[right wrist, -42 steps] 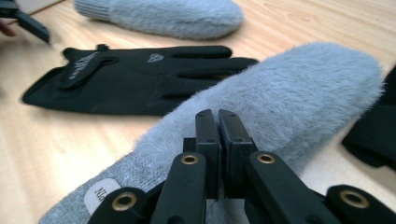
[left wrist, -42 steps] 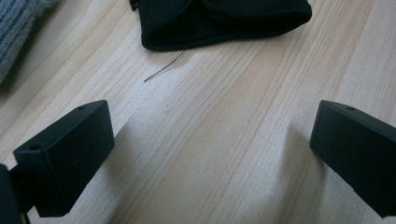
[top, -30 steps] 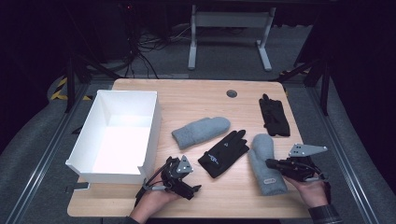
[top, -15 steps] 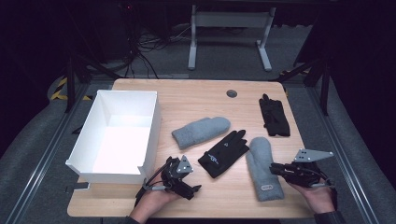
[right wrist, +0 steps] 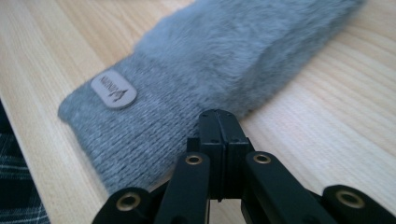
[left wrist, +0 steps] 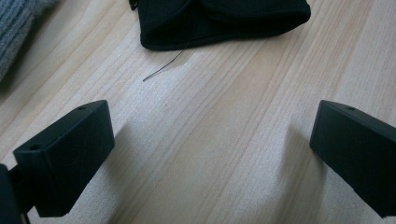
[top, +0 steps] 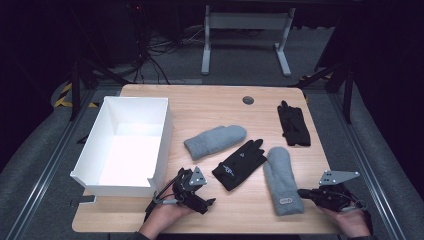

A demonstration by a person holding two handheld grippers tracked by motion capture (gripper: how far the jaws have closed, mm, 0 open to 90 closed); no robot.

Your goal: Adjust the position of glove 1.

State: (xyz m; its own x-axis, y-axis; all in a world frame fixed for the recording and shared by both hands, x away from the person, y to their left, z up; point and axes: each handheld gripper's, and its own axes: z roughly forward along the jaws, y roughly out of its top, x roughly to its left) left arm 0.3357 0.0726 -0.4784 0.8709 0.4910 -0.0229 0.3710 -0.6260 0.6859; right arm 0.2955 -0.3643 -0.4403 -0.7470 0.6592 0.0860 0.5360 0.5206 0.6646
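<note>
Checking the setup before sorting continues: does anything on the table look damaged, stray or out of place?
One small thing: a thin dark loose thread lies on the wooden table just beside the black glove's cuff. The gloves, mittens and the white box look undamaged.

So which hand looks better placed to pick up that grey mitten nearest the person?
Probably the right. The right gripper sits at the cuff of the grey mitten, jaws shut, though it must open first. The left gripper, jaws open, faces the black glove instead.

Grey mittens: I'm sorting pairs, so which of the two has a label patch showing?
The grey mitten beside the right gripper; a pale patch sits on its knit cuff. The other mitten, near the box, shows none.
</note>
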